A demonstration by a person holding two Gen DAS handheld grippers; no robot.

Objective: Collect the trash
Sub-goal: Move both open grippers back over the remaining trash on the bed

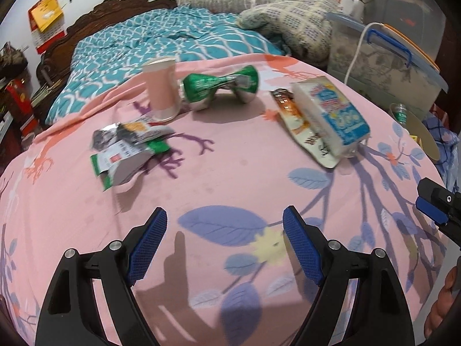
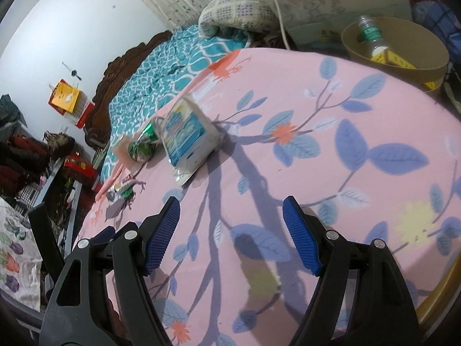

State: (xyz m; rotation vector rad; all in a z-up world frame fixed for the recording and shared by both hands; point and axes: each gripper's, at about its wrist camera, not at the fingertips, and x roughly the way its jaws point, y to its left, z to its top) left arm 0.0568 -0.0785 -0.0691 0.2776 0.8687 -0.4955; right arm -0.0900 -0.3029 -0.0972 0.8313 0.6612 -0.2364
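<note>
Trash lies on a pink floral sheet. A pink paper cup stands upright beside a crushed green can. Crumpled green and white wrappers lie at the left. A blue and white carton lies on an orange snack wrapper at the right. My left gripper is open and empty above the sheet, short of the trash. My right gripper is open and empty; the carton, can and wrappers lie ahead to its left. Its tip shows in the left wrist view.
A tan bin holding a plastic bottle and yellow scraps stands off the sheet's far right edge. A teal quilt, a pillow and a clear storage box lie beyond. The wooden headboard is at the back.
</note>
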